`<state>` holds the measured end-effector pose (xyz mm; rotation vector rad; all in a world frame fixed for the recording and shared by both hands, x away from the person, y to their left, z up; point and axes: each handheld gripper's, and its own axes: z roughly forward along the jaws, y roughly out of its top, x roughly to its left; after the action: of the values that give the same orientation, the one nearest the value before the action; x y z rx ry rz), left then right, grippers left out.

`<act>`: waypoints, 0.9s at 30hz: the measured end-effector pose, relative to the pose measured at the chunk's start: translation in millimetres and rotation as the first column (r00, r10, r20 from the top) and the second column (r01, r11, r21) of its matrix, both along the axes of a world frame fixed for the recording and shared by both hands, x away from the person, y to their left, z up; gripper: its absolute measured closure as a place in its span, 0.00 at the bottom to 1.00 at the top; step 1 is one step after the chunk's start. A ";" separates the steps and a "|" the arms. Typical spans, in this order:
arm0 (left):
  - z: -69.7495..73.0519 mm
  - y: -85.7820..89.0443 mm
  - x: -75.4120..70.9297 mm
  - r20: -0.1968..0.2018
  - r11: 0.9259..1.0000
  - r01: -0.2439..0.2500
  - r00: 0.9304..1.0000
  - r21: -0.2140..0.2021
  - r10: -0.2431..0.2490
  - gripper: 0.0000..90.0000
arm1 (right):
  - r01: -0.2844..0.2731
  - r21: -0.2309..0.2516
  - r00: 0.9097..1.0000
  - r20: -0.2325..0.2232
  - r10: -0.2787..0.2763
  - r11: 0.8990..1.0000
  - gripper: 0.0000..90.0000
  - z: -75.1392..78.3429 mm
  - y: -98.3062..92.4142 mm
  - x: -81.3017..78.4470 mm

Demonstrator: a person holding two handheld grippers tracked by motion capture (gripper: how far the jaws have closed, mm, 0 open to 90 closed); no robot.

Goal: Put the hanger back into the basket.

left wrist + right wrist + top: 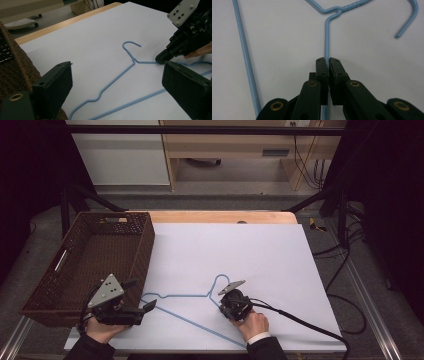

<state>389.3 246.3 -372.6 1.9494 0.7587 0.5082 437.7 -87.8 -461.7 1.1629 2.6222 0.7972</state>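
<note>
A light-blue wire hanger (pixel 180 295) lies flat on the white sheet (pixel 240 250), hook pointing away from me. My right gripper (pixel 222 306) points down at it, jaws shut on the shoulder wire just right of the neck. In the right gripper view the wire (pixel 326 37) runs straight into the closed right gripper (pixel 328 61). My left gripper (pixel 140 295) is open, level with the table, at the hanger's left end beside the basket. In the left gripper view the hanger (pixel 117 77) lies ahead of the open left gripper (pixel 117 68), apart from both jaws, with the right gripper (pixel 160 60) beyond.
A dark brown wicker basket (pixel 145 245) stands at the left edge of the sheet, close to my left hand; its wall (pixel 15 70) is beside the left jaw. The right gripper's black cable (pixel 300 320) trails off to the right. The wooden table edge (pixel 220 216) borders the far side.
</note>
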 end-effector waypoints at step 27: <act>-49.7 -98.4 56.9 -0.170 0.933 0.176 0.977 0.314 -0.127 0.27 | -0.047 0.021 0.995 0.093 0.045 0.999 0.97 17.2 -6.8 -6.2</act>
<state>446.2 147.9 -422.3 2.3574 0.6365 0.4191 431.4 -94.6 -444.5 1.0485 2.5793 0.8704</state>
